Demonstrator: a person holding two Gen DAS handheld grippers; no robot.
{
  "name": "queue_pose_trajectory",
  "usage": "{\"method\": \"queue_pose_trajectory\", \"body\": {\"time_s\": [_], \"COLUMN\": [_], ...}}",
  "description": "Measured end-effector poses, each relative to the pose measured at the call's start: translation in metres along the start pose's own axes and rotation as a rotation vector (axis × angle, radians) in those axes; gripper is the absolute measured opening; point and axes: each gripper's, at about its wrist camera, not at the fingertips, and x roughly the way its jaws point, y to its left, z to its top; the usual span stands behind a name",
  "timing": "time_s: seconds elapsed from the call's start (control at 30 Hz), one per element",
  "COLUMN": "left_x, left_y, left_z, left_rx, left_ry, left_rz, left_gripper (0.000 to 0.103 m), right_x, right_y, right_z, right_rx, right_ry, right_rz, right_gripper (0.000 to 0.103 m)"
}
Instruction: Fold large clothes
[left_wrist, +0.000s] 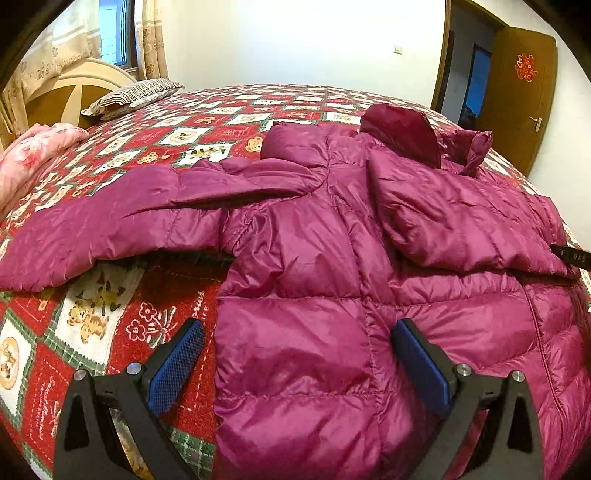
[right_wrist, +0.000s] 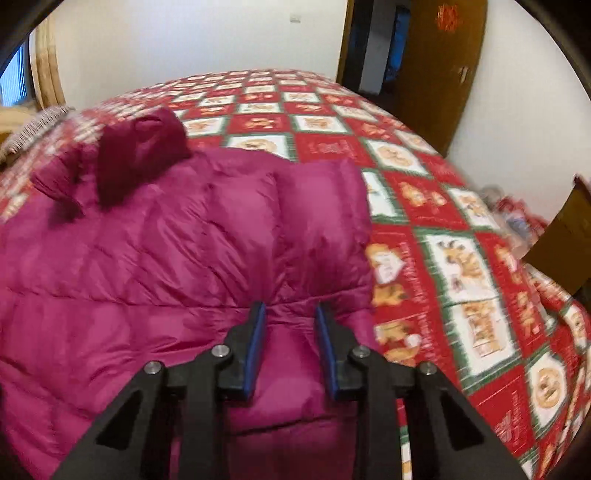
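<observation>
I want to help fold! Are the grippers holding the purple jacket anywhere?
No. Both the left gripper and right gripper are open over the jacket, gripping nothing.

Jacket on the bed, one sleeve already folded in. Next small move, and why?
Probably take the left gripper to the spread sleeve and fold it across: the jacket has its other sleeve already folded over, and the left jaws are open and empty.

You see even, warm indoor light with soft sheen on the jacket (left_wrist: 332, 240). Your right view smears with motion; both bend at dark corners.
</observation>
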Motion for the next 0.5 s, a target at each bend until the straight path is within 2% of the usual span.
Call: {"method": "queue_pose_trajectory", "body": {"time_s": [0.13, 0.3, 0.4, 0.5], "left_x": [-0.003, -0.017, -0.003, 0.024], "left_y": [-0.004, -0.027, -0.043, -0.059], "left_z": [0.012, 0.057, 0.082, 0.093], "left_rx": [0.006, 0.004, -0.004, -0.008], "left_ry": [0.03, -0.033, -0.055, -0.034], "left_rz": [0.014, 0.004, 0.063, 0.095], "left_gripper": [0.102, 0.102, 0.102, 0.102], "right_x": [-0.001, -0.001, -0.003, -0.003], "right_y": [0.001, -0.005, -0.009, -0.009], "right_z": [-0.004, -0.007, -0.009, -0.01], "right_rx": [-0.017, 0.016, 0.042, 0.043], "right_ry": [-0.021, -0.044, -0.053, -0.061], "right_rz": [-0.02, 0.019, 0.049, 0.064], "right_gripper": [0.033, 0.034, 0.038, 0.046]}}
